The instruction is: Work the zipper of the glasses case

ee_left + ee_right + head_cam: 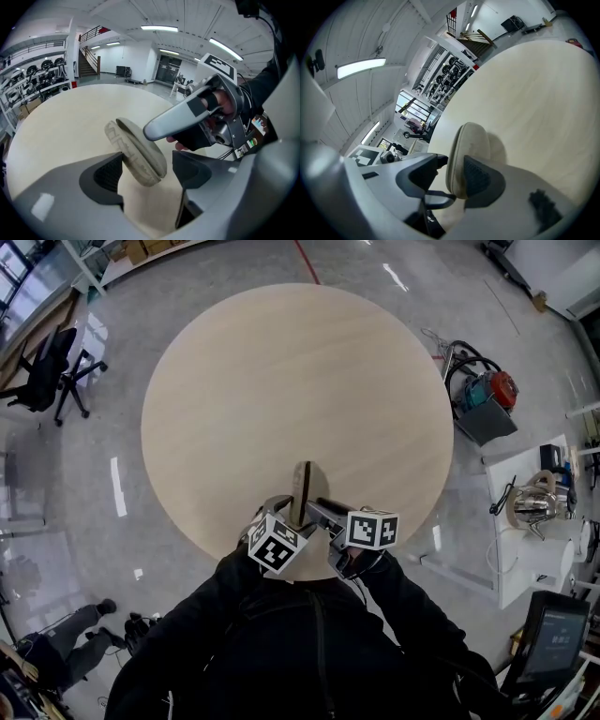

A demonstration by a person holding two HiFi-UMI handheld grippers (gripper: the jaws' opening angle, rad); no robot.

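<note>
The beige glasses case (301,488) stands on its edge at the near rim of the round wooden table (281,381). My right gripper (315,508) comes in from the right. In the right gripper view the case (471,154) fills the narrow gap between the pads, and the right gripper (452,176) is shut on it. My left gripper (279,512) is at the case's left side. In the left gripper view the case (138,152) sits tilted between wide jaws; the left gripper (147,176) is open, with clear space at its right pad. The zipper pull is not visible.
A black office chair (47,367) stands on the floor at far left. A red and blue machine (487,395) and a white bench with a kettle (534,502) are on the right. A person (66,634) crouches at lower left. A monitor (553,638) sits at lower right.
</note>
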